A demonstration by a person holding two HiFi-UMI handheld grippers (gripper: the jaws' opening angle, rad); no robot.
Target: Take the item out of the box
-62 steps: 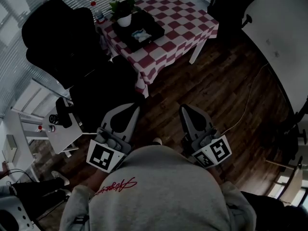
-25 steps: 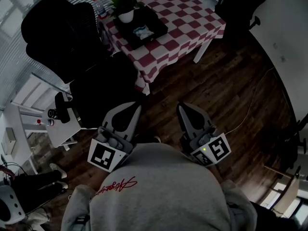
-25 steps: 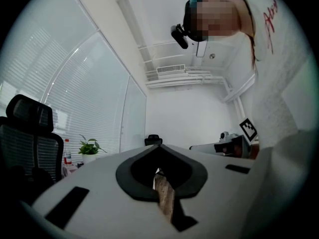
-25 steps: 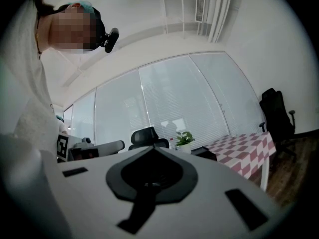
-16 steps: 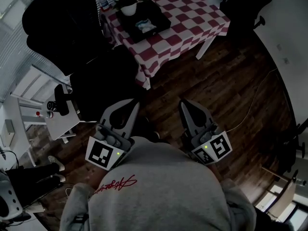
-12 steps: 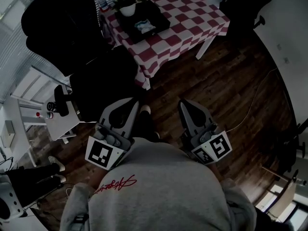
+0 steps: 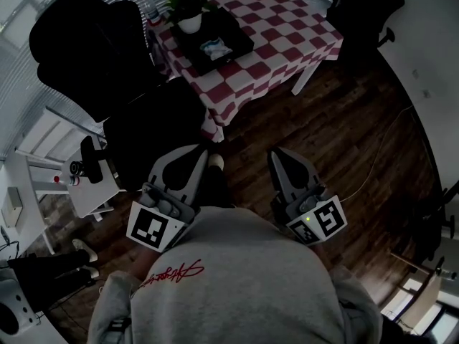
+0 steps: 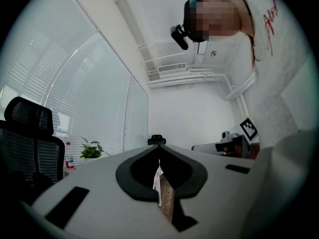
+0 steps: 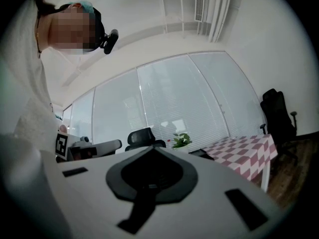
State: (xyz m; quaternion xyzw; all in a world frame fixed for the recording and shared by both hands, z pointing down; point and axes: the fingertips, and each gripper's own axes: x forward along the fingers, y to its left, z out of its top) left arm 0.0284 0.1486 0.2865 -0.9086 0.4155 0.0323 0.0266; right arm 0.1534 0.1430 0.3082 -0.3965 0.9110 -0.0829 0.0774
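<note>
The black box [image 7: 231, 51] sits on a red-and-white checked table [image 7: 280, 16] far ahead in the head view, with a white-and-blue item [image 7: 214, 47] lying in it. Both grippers are held close to the person's grey sweatshirt, over the wooden floor and well short of the table. My left gripper [image 7: 203, 152] is shut; in the left gripper view a thin white-and-brown strip shows at its seam [image 8: 157, 141]. My right gripper [image 7: 275, 153] is shut with nothing in it, its jaws meeting in a point [image 9: 149, 147].
A potted plant [image 7: 188, 9] and a bottle [image 7: 145, 7] stand at the table's far-left corner. Black office chairs [image 7: 86, 41] [image 7: 150, 131] stand left of the table and another [image 7: 358, 9] to its right. A white side table [image 7: 90, 192] is at the left. A cable [image 7: 380, 153] crosses the floor.
A shoe has come forward between the two grippers and the view has shifted slightly. Both grippers keep their places by the body and stay shut.
</note>
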